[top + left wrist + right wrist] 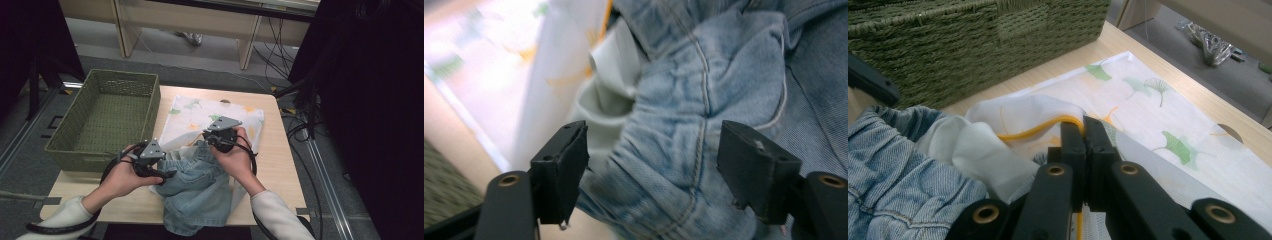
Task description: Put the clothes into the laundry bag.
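A light blue denim garment (200, 190) lies crumpled at the table's front edge, partly over a white cloth (200, 117) printed with green and yellow leaves. My left gripper (167, 175) comes in from the left. In the left gripper view its jaws stand open (659, 170), with a fold of denim (684, 115) between them and no pad pressing on it. My right gripper (207, 141) is at the denim's far edge. In the right gripper view it is shut (1083, 145) on the yellow-trimmed edge of the white cloth (1158, 120), beside the denim (888, 165).
A green woven basket (125, 76) stands at the table's left, close to the cloth, and rises behind it in the right gripper view (973, 40). Bare wooden table (280, 165) shows to the right. Cables and dark equipment stand beyond the right edge.
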### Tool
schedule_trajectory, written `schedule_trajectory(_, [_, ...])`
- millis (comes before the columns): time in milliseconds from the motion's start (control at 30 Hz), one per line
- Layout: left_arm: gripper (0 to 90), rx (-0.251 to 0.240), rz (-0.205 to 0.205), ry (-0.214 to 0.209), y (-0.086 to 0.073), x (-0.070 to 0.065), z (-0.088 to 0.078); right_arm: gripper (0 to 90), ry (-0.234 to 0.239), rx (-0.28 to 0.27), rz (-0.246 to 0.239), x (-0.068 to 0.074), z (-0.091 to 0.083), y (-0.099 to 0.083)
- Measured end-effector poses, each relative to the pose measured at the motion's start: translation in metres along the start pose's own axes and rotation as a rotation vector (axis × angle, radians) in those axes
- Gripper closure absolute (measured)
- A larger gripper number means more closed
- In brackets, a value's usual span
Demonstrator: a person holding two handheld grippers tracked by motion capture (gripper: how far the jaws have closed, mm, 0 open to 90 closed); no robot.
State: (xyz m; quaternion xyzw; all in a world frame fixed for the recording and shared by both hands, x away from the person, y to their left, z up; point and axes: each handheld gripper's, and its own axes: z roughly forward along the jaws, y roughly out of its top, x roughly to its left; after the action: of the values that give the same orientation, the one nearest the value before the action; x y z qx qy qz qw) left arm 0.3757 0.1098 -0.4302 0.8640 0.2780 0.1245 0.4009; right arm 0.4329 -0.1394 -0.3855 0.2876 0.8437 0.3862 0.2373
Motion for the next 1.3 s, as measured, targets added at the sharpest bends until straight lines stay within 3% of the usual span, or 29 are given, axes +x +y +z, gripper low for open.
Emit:
schedule_trajectory(33, [26.9, -0.001, -0.009, -0.012, -0.002, 0.000, 0.002, 90.0, 0.000, 0.000, 0.000, 0.000, 0.000, 0.000])
schedule_trajectory(133, [27.3, 0.003, 0.016, -0.033, -0.002, -0.004, 0.004, 90.0, 0.006, -0.002, 0.001, 0.000, -0.001, 0.000])
schedule_trajectory(300, [27.2, -0.016, 0.061, -0.031, 0.003, -0.011, -0.003, 90.0, 0.000, -0.006, 0.000, -0.001, -0.003, 0.000])
schedule_trajectory(433, [24.8, 0.016, 0.132, -0.014, -0.001, -0.014, 0.005, 90.0, 0.003, -0.003, -0.002, 0.000, -0.002, 0.000])
schedule_trajectory(600, [23.3, 0.066, 0.169, -0.064, -0.007, -0.022, 0.022, 90.0, 0.010, 0.008, -0.001, 0.002, -0.001, 0.000])
schedule_trajectory(767, [23.4, 0.004, 0.188, -0.069, 0.005, -0.026, 0.003, 90.0, 0.008, 0.003, -0.004, 0.000, -0.001, -0.001])
schedule_trajectory(867, [23.1, -0.018, 0.180, -0.121, 0.008, -0.033, 0.000, 90.0, 0.008, 0.009, 0.011, -0.001, -0.001, -0.001])
schedule_trajectory(933, [22.9, 0.018, 0.201, -0.136, 0.005, -0.039, 0.010, 90.0, 0.008, 0.009, 0.003, 0.000, 0.000, -0.001])
schedule_trajectory(1033, [22.7, 0.076, 0.268, -0.105, -0.001, -0.044, 0.029, 90.0, 0.010, 0.012, -0.008, 0.002, 0.000, 0.000])
schedule_trajectory(1200, [25.4, 0.132, 0.281, -0.092, -0.003, -0.046, 0.052, 90.0, 0.024, 0.023, -0.018, 0.004, 0.002, -0.001])
schedule_trajectory(1300, [31.4, 0.174, 0.296, -0.078, -0.006, -0.046, 0.065, 90.0, 0.038, 0.048, -0.020, 0.006, 0.005, -0.004])
